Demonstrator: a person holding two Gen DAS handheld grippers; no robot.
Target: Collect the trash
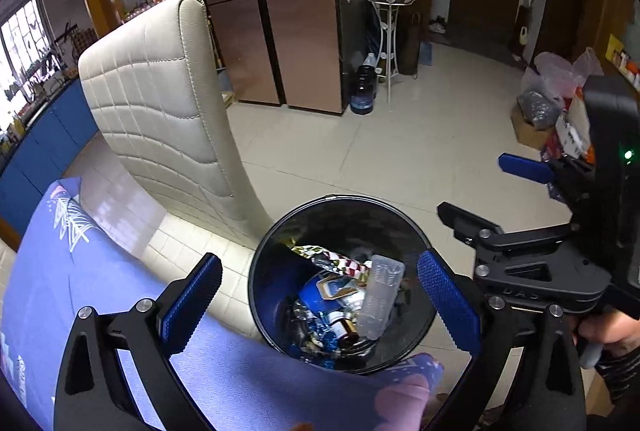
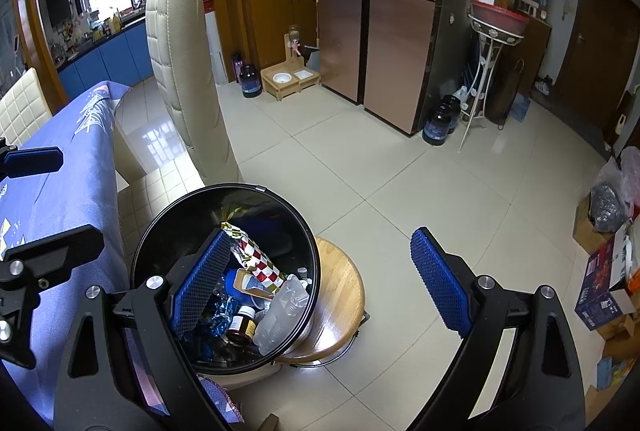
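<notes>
Nearest the lens, the left gripper (image 1: 318, 301) stands with its two blue ribbed pads spread wide and nothing between them but the view down into the bin. The right gripper (image 2: 320, 281) is likewise spread wide and empty; its left pad sits over the bin's mouth, its right pad over bare floor.

Just below both tools is the round black plastic trash bin (image 2: 182, 219), which stands on a round wooden stool (image 2: 340, 295). Inside lie the collected pieces of trash: a clear crumpled plastic bottle (image 1: 378, 301), a red-and-white checkered wrapper (image 2: 260, 263), a small brown glass bottle with a white cap (image 2: 242, 323), a blue-and-white packet (image 1: 320, 293) and crinkled blue foil (image 2: 218, 315).

Touching the bin's left side is the edge of a table under a blue-violet printed tablecloth (image 1: 80, 271). Behind the bin rises a cream quilted leather chair back (image 1: 160, 103).

Farther off, across the pale tiled floor (image 2: 400, 171), stand a copper-brown multi-door refrigerator (image 2: 380, 11), dark jars at its foot (image 2: 438, 125), and a white metal stand bearing a red basin (image 2: 498, 17). At the right, a person's hand (image 1: 608, 331) grips the other tool's handle.
</notes>
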